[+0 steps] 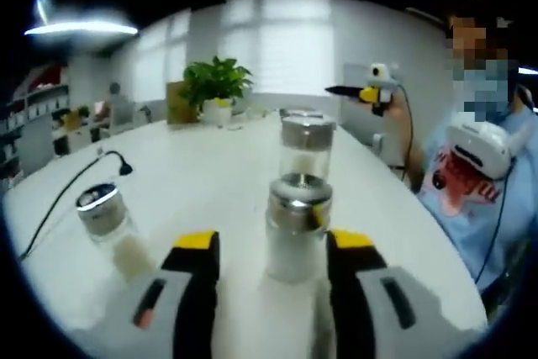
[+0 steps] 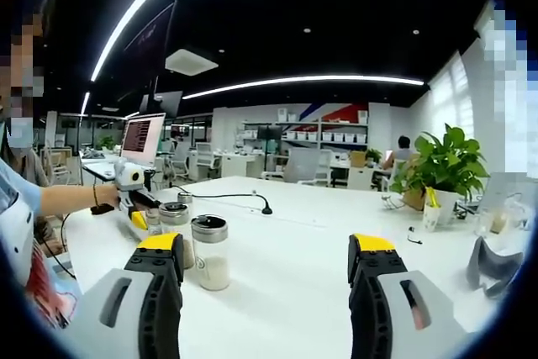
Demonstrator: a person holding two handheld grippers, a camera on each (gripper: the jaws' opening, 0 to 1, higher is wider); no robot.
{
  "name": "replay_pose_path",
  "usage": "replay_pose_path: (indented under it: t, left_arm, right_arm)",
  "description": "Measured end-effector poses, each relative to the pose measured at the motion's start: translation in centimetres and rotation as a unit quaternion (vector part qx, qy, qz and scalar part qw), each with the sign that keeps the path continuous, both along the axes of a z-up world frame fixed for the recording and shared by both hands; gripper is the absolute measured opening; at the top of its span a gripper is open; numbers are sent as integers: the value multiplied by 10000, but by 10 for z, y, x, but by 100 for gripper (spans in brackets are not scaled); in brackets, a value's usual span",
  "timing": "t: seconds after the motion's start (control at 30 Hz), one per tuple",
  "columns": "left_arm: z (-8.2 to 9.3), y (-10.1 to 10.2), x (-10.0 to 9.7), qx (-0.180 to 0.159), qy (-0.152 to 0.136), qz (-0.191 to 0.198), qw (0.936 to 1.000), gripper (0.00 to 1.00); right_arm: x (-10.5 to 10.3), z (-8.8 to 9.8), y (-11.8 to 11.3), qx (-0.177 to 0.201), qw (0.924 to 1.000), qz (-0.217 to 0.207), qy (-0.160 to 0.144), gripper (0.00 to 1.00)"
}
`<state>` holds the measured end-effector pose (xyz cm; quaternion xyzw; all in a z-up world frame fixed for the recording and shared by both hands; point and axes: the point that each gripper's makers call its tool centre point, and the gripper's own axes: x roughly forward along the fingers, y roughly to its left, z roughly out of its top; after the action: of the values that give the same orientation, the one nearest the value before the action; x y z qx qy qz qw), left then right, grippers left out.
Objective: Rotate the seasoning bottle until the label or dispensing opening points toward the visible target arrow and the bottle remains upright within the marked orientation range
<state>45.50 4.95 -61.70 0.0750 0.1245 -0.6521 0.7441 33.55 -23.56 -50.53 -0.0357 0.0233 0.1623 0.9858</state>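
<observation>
A glass seasoning bottle point(image 1: 297, 237) with a steel cap and white powder inside stands upright on the white table point(image 1: 193, 166). My left gripper point(image 1: 274, 243) is open, its yellow-tipped jaws on either side of the bottle. The right jaw is close to the glass and the left jaw stands a little apart. A second capped bottle point(image 1: 307, 147) stands just behind it, and a third point(image 1: 104, 212) off to the left. My right gripper point(image 2: 265, 258) is open over bare table with nothing between its fingers. From there I see two bottles point(image 2: 209, 251) and the left gripper point(image 2: 133, 195) beside them.
A potted plant point(image 1: 215, 81) stands at the table's far end, also seen as the plant point(image 2: 444, 166). A black cable point(image 1: 71, 184) runs along the left side. The person in a blue shirt point(image 1: 471, 199) stands at the right edge. A monitor point(image 2: 143, 136) sits beyond.
</observation>
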Motion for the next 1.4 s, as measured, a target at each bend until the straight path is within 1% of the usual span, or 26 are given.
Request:
replay_pose_path:
  t: [0.07,0.13,0.17,0.2,0.23,0.3,0.33,0.37,0.43,0.5,0.53,0.6,0.63,0.7,0.8,0.9,0.93,1.0,1.03,1.07,1.1,1.13,1.17,1.2,1.23,1.4]
  left_arm:
    - [-1,2,-2,-23,24,159,9999,57]
    - [-1,4,-1,-110,46,478,9988,58]
    - [-3,6,1,-66,85,698,9975,58]
    - [-2,6,3,-116,23,898,9959,58]
    - [-3,6,1,-119,80,1079,9941,58]
    - [-2,2,-7,-269,140,1152,9929,60]
    - [-2,1,-8,-299,194,1305,9908,61]
    - [-3,-1,-12,-275,147,1311,9909,60]
    - [-2,-5,-14,-251,61,1544,9877,61]
    - [0,-5,-7,-313,142,2040,9784,61]
    - [4,-5,-3,-508,258,2276,9721,60]
    - [5,-6,-2,-661,455,2430,9667,58]
    - [6,-7,-2,-699,426,2501,9648,59]
    - [6,-9,-3,-572,238,2584,9641,59]
    - [8,-9,-1,-618,203,2894,9550,59]
    - [7,-6,5,-623,186,3106,9483,57]
    - [6,-5,8,-596,117,3160,9468,56]
    - [6,-8,11,-599,96,3079,9495,55]
    - [6,-9,11,-642,161,3064,9496,51]
    - [6,-14,7,-718,266,2955,9523,43]
    - [9,-20,1,-821,338,2762,9570,37]
    - [18,-18,11,-772,-67,2935,9528,36]
    - [15,-17,6,-651,15,2893,9550,36]
    - [17,-18,5,-644,51,2871,9557,36]
    - [12,-15,4,-662,91,2861,9559,36]
    - [9,-14,1,-651,71,2777,9584,36]
  right_arm:
    - [0,0,1,15,10000,14,-8,83]
    - [0,0,2,43,10000,48,4,83]
    - [0,-1,2,57,10000,73,18,83]
    - [0,-1,3,66,9999,85,31,83]
    - [0,-1,3,75,9999,83,36,83]
    - [0,-1,2,80,9999,64,35,82]
    - [0,-2,2,88,9999,64,42,82]
    - [0,-2,2,97,9999,69,48,82]
    - [0,-2,2,110,9999,80,58,82]
    - [0,-4,2,119,9999,85,80,82]
    - [1,-5,2,130,9998,85,104,82]
    - [1,-6,2,137,9998,76,123,82]
    - [1,-6,1,133,9998,65,126,82]
    - [1,-6,1,112,9999,41,122,82]
    - [1,-6,2,131,9998,45,132,82]
    - [1,-7,4,132,9998,83,144,82]
    - [2,-7,4,130,9998,95,148,82]
    - [2,-7,4,134,9997,106,155,82]
    - [2,-8,4,141,9997,108,167,82]
    - [2,-8,4,148,9997,101,174,82]
    - [2,-8,3,149,9997,88,176,82]
    - [2,-9,2,149,9997,71,182,82]
    - [2,-9,2,149,9997,63,188,81]
    - [2,-9,1,152,9997,59,192,81]
    - [2,-9,1,154,9997,58,198,81]
    - [2,-10,2,152,9996,65,219,81]
